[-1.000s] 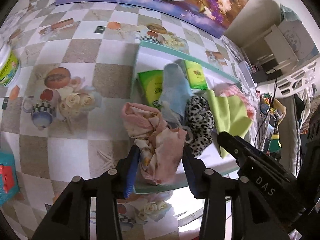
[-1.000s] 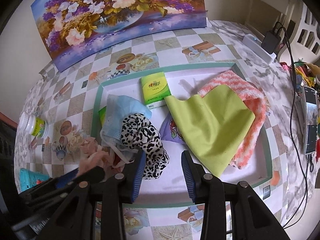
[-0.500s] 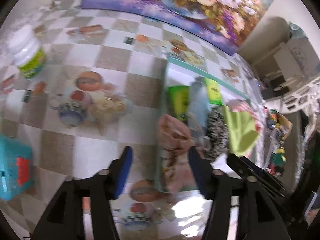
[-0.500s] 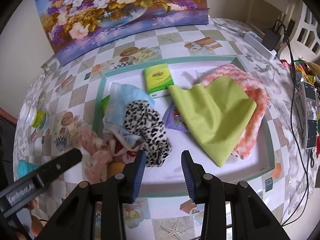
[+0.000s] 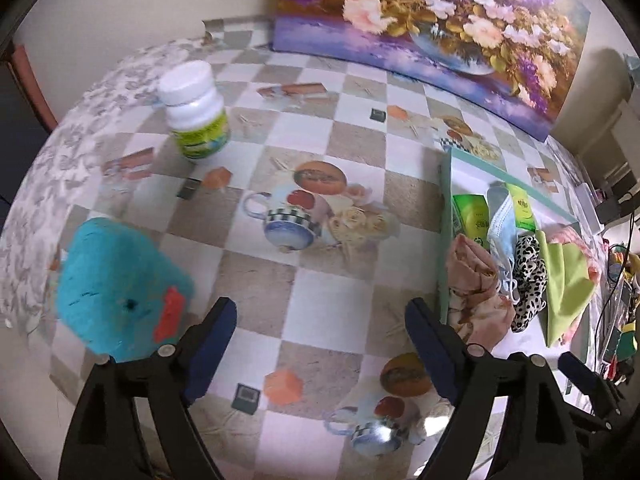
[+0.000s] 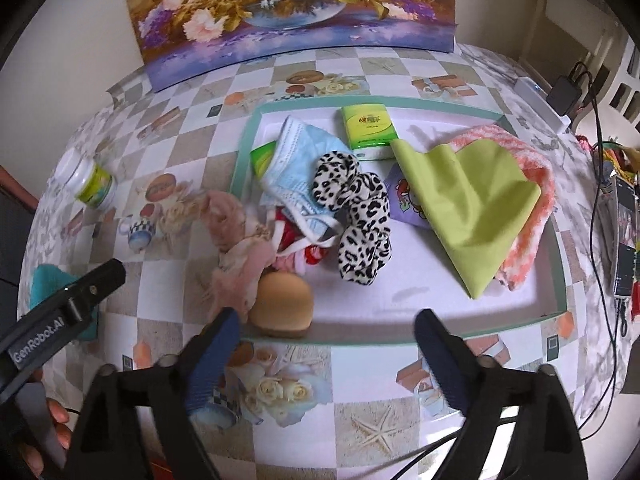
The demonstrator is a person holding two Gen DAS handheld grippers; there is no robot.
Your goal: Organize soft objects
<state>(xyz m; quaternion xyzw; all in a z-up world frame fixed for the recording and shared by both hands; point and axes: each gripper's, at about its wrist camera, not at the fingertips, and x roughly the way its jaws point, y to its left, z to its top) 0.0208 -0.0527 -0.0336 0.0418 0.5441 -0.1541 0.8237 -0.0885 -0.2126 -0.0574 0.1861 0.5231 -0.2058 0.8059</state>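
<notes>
on tray (image 6: 560, 276): crumpled pink cloth (image 6: 236, 256); fuzzy teal toy (image 5: 116, 292) | both grippers opening, empty

tablecloth (image 5: 336, 292): beige/white checks, printed teapots, roses, starfish
tray (image 6: 558, 258): white floor, mint-green rim
plush toy (image 5: 116, 288): turquoise, red patch (blurry), near tablecloth's left edge
bottle (image 5: 194, 110): white cap, lime-green label
scrunchie (image 6: 358, 216): leopard print, black on white
face mask (image 6: 300, 156): light blue, white trim
flat cloth (image 6: 472, 204): lime green, at tray's right side
knit cloth (image 6: 532, 220): orange-pink and white stripes, under the lime one
tissue pack (image 6: 366, 126): green-yellow, at tray's far edge
scarf (image 6: 236, 244): pale pink, faint floral, over tray's left rim
sponge puff (image 6: 284, 304): tan, at tray's near-left corner
painting (image 6: 288, 8): purple, pink, cream flowers
gripper pads (image 6: 440, 356): dark blue on black fingers
</notes>
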